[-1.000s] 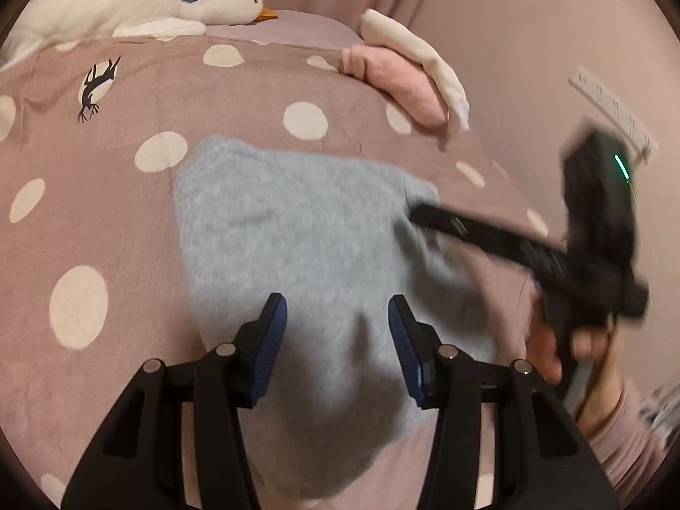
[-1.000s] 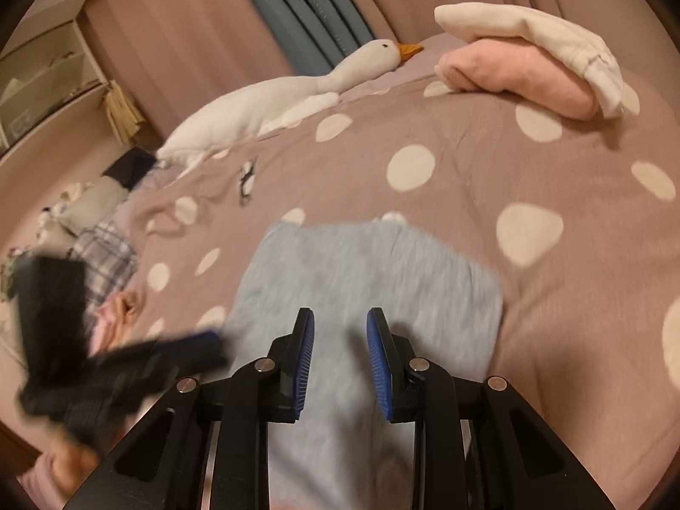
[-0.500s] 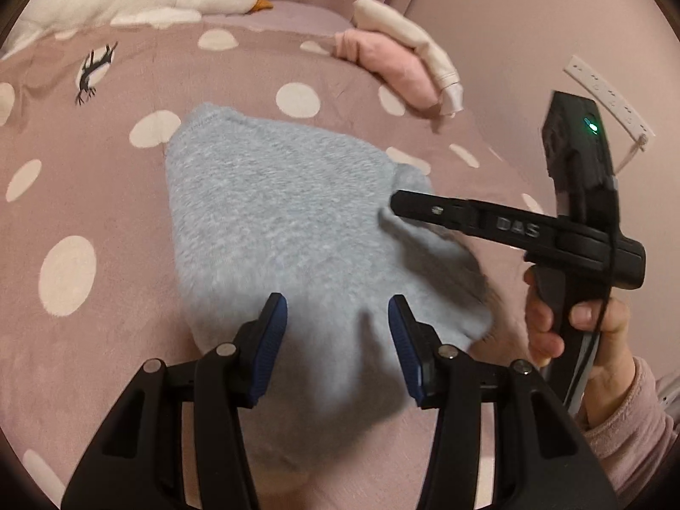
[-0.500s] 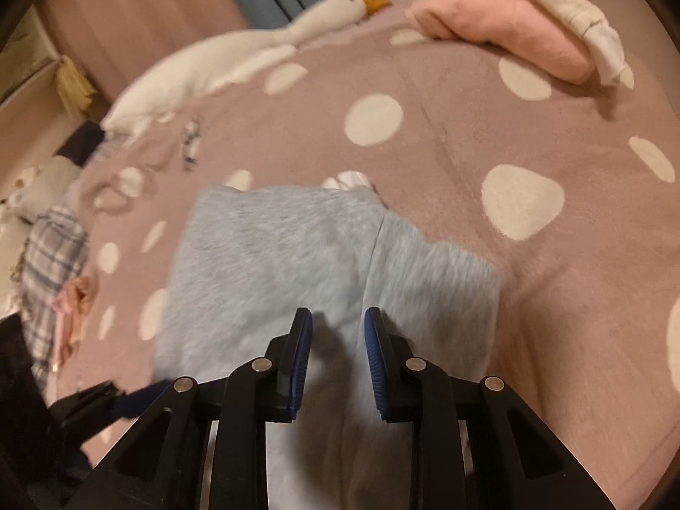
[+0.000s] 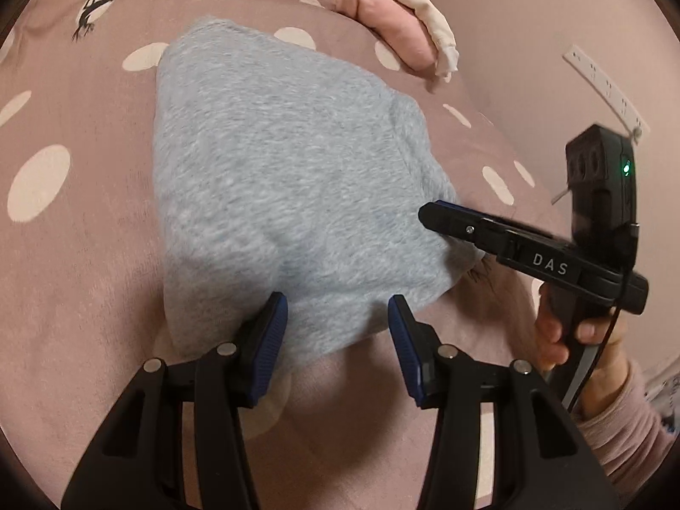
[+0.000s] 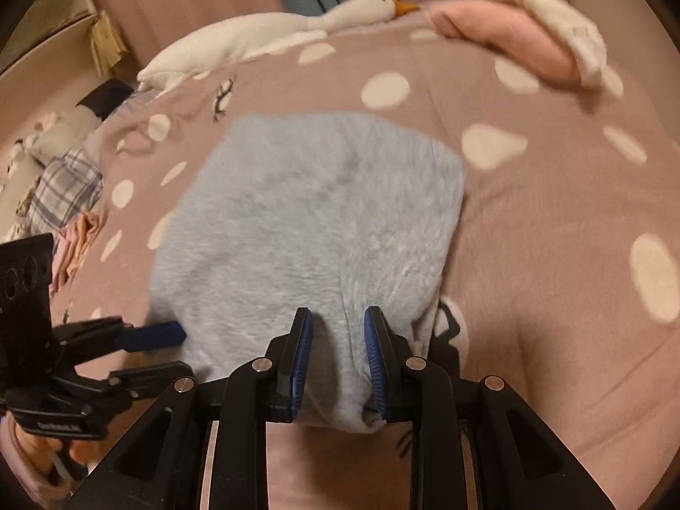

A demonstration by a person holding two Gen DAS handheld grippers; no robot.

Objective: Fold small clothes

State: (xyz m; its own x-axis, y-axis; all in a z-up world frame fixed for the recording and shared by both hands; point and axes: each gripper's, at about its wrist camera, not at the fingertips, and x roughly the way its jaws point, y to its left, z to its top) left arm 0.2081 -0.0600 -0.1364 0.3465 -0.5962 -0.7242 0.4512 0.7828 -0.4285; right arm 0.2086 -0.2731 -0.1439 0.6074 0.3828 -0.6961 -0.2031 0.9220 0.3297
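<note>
The left gripper (image 5: 338,331) hangs over the near edge of the grey garment (image 5: 280,178), its fingers spread wide with nothing between them. The right gripper (image 6: 335,357) sits at the garment's near right corner, fingers narrowed around a fold of the grey cloth, though whether they pinch it cannot be told. The garment lies folded on the pink spotted bedspread (image 6: 552,221). Farther back rest a pink and cream bundle (image 6: 518,38) and a white plush goose (image 6: 263,38).
</note>
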